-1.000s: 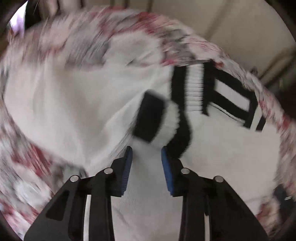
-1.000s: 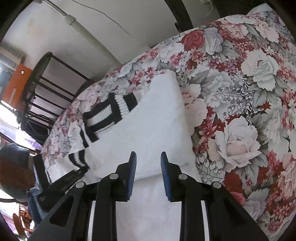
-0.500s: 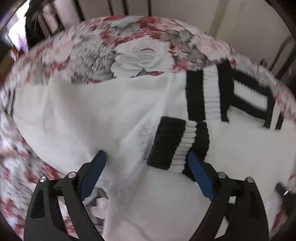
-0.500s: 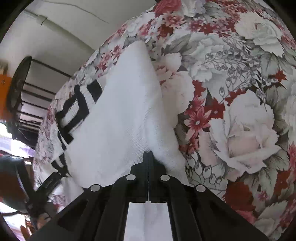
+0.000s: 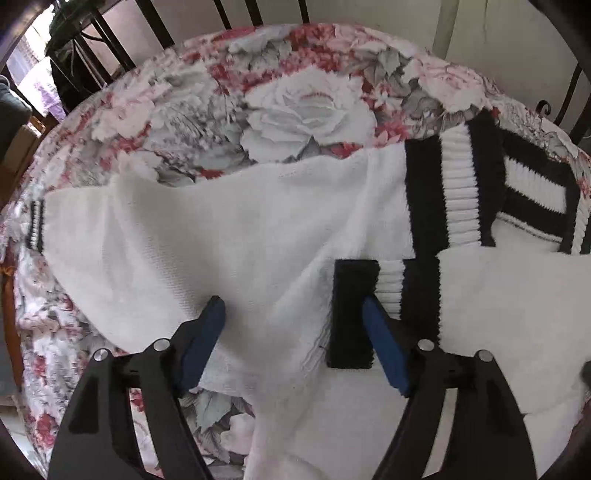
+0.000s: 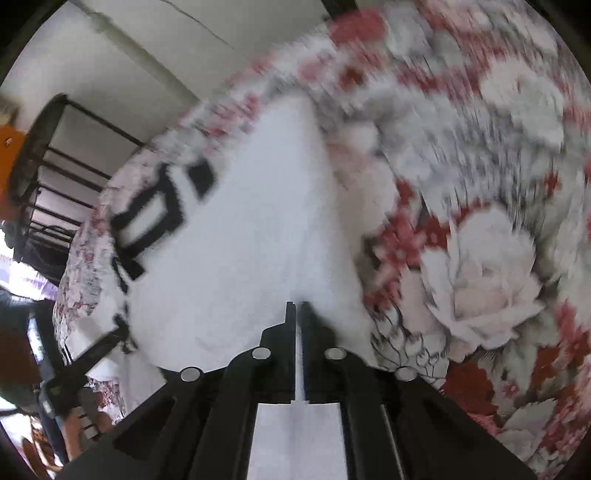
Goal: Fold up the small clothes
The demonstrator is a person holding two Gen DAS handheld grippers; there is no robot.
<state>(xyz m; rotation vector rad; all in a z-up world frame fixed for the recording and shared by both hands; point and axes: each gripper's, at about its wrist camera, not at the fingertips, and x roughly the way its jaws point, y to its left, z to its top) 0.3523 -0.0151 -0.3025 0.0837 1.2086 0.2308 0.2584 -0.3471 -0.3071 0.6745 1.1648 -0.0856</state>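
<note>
Left tool (image 5: 293, 314) closing over the sweater (image 5: 229, 236) (untouched); right tool (image 6: 295, 306) apparently pinches it.

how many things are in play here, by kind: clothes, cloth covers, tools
white sweater with black-striped cuffs: 1
floral cover under it: 1
tools: 2, the left tool with its jaws closing and not pressing the knit, the right tool shut on the sweater's edge
total: 4

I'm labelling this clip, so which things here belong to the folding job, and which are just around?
Job: white sweater; its striped cuff; left gripper, jaws closing around cloth; right gripper, shut on the sweater.
Around: floral bedspread; metal bed frame; dark rack.
</note>
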